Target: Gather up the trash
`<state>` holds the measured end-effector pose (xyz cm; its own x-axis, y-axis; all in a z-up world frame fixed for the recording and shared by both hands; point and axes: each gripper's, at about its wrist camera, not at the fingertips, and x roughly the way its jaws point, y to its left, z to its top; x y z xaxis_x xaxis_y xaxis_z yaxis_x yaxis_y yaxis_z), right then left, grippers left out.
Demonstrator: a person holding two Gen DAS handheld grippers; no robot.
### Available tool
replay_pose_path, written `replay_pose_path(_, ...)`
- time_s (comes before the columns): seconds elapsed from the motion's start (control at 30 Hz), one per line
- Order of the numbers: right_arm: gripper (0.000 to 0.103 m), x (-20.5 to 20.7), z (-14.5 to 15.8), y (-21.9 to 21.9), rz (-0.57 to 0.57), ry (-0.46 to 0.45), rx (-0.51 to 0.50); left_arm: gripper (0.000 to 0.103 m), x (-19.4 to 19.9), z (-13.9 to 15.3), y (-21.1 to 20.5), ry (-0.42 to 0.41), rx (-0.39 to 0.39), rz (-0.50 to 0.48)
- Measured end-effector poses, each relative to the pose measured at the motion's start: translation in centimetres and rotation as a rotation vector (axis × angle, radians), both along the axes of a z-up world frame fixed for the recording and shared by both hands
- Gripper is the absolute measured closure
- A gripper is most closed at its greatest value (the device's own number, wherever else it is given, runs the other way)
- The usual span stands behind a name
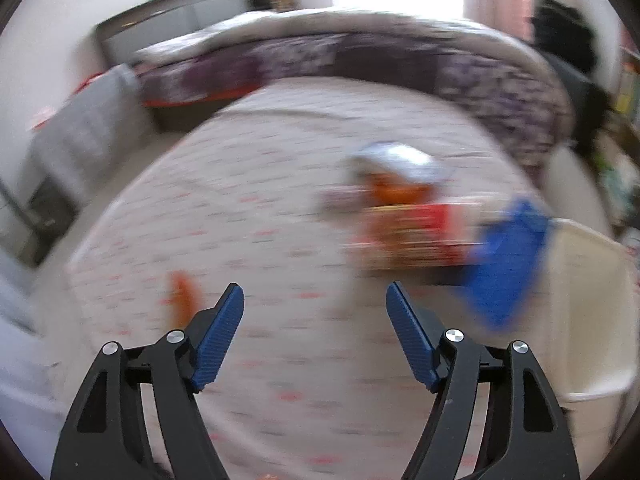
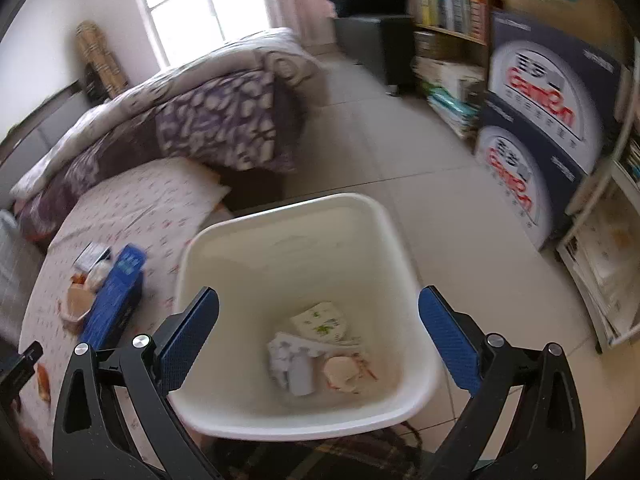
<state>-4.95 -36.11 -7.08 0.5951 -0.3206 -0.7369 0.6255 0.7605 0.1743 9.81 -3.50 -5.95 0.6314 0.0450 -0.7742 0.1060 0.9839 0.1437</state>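
Bin: white plastic waste bin, squarish with rounded corners, smooth walls, centre of the right wrist view; also at the right edge of the left wrist view, standing against the bed.
Bin contents: crumpled white printed wrappers, a pale rounded piece and a small white object, lying together on the bottom.
Blue box: long rectangular carton on the bed sheet, lower left of the right wrist view; long axis runs from lower left up toward the upper right, just beside the bin; print too small to read. In the left wrist view it is a blurred blue shape.
Other trash on bed: blurred red and orange packaging and a silvery wrapper right of centre; a small orange scrap near the left fingers; writing unreadable through blur.
Bed sheet: pale cloth with small reddish marks, slightly creased.
Quilt: bulky, purple and white blotched pattern, heaped at the upper left of the right wrist view.
Stacked cartons: dark blue boxes at right, white round panels with red lettering, tilted; it cannot be read with certainty.
Bookshelf: rows of books, upper right.
Floor: pale tiles.
Left gripper: jaws spread wide over the sheet, nothing between them.
Right gripper: jaws spread wide above the bin mouth, nothing held.
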Motion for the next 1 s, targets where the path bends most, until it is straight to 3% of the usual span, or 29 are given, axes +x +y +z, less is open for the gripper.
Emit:
replay_pose_path(0.13, 0.007, 1.0, -0.1, 1.9, 0.054, 0.022, 0.007, 0.029, 2.3, -1.6, 6.8, 0.036, 0.013, 0.143)
replay_pose_path(0.37, 0.007, 1.3, 0.4, 3.7, 0.094, 0.044, -0.028, 0.029, 5.0, -5.2, 11.4, 0.166, -0.078, 0.203)
replay_pose_path(0.43, 0.007, 1.5, 0.6, 3.8, 0.096, 0.046, -0.030, 0.034, 4.9, -5.9, 11.5, 0.179, -0.079, 0.205)
replay_pose_path(0.5, 0.007, 1.7, 0.6, 3.9, 0.097, 0.046, -0.029, 0.051, 4.5, -6.2, 11.3, 0.193, -0.095, 0.198)
replay_pose_path(0.53, 0.007, 1.7, 0.6, 3.9, 0.097, 0.046, -0.028, 0.054, 4.3, -6.1, 11.2, 0.185, -0.099, 0.193)
replay_pose_path(0.63, 0.007, 1.7, 0.5, 3.9, 0.099, 0.048, -0.020, 0.081, 4.3, -6.0, 10.7, 0.186, -0.082, 0.171)
replay_pose_path(1.0, 0.007, 0.4, 0.1, 2.0, 0.055, 0.033, 0.000, 0.085, 2.7, -2.8, 5.6, 0.125, -0.098, 0.019)
